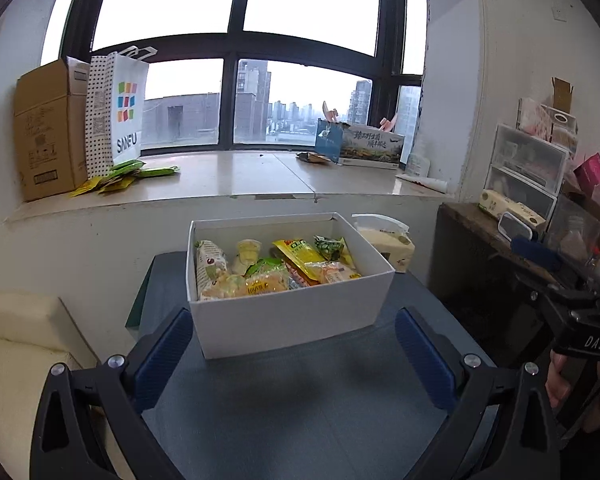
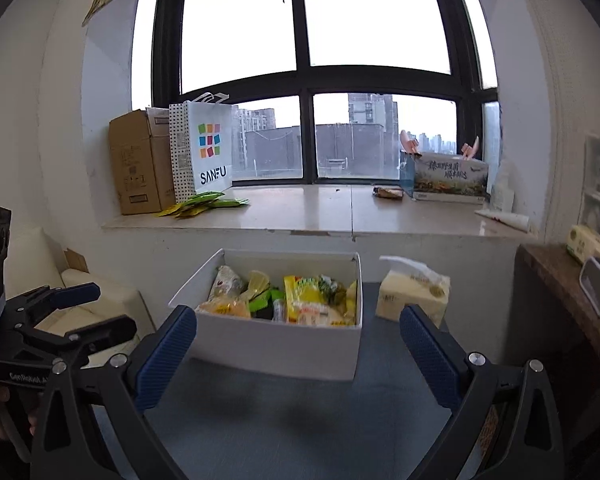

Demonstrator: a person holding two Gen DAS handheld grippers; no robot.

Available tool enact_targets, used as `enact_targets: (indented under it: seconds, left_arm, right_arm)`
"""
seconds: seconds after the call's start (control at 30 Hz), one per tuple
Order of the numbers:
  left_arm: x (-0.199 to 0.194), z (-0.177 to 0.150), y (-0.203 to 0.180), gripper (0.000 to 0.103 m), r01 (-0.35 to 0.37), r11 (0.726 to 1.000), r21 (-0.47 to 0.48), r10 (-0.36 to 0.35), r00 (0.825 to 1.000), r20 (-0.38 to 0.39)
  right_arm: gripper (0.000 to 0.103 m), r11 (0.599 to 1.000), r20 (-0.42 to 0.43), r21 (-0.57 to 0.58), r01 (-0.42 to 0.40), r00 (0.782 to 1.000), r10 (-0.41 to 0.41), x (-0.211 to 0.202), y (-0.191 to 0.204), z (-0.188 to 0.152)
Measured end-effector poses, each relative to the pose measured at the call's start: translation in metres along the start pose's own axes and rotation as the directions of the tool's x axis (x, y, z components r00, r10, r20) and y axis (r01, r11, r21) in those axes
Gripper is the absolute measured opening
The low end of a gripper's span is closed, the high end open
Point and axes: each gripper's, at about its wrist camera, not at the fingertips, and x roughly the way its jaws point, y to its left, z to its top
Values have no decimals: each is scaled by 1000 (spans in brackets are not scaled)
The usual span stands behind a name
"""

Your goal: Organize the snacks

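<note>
Both grippers hang wide apart and empty over the blue-grey tabletop (image 1: 308, 392): the left gripper (image 1: 294, 340), with its blue ribbed pads (image 1: 164, 354), and the right gripper (image 2: 298, 346) each frame the box between their spread fingers without touching it. Behind everything runs a pale stone window ledge (image 1: 236, 176) under a black-framed window (image 1: 232, 56).

On the ledge's left end stands a tall brown cardboard carton (image 1: 46, 128), and just beside it an upright white paper shopping bag printed with coloured squares (image 1: 126, 108). At the ledge's right end lies a long printed cardboard box with a landscape picture (image 1: 370, 146).

Nearer, on the tabletop, sits the open white rectangular cardboard box (image 1: 284, 320), and the assorted packaged snacks (image 1: 276, 266) lie heaped inside it: yellow, green and orange wrappers, mostly flat. Just beside the box's far right corner rests a cream soft pack of tissues (image 2: 414, 294), with one sheet sticking up.

Smallest are the flat green and yellow sachets (image 1: 124, 176) scattered at the foot of the shopping bag, and what looks like a brown wrapper (image 2: 388, 192) beside the long box, too small to be sure.
</note>
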Motion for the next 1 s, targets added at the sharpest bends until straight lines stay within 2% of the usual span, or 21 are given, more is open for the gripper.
enact_targets:
  seconds: [0.13,0.33,0.7,1.0]
  left_arm:
    - [-17,-13,-9,103,23,999,-47,-25,999,-40]
    - [-29,-30,-20,103,23,999,-36,-25,998,-63]
    - [-39,-30,-28,103,39,999,4,-39,997,-60]
    - [-41,-27,-26,103,34,999,-1,-34,998,-61]
  right_arm:
    - [103,996,-37,88,-29,999,33,-16,-3,-20]
    - [103,996,-67,77,-35,997,40,-31,1,-37]
    - [103,997,-84,65,-37,996,43,-33,2,-39]
    - [103,998,-81,49,-43,996,47,-35,6,-38]
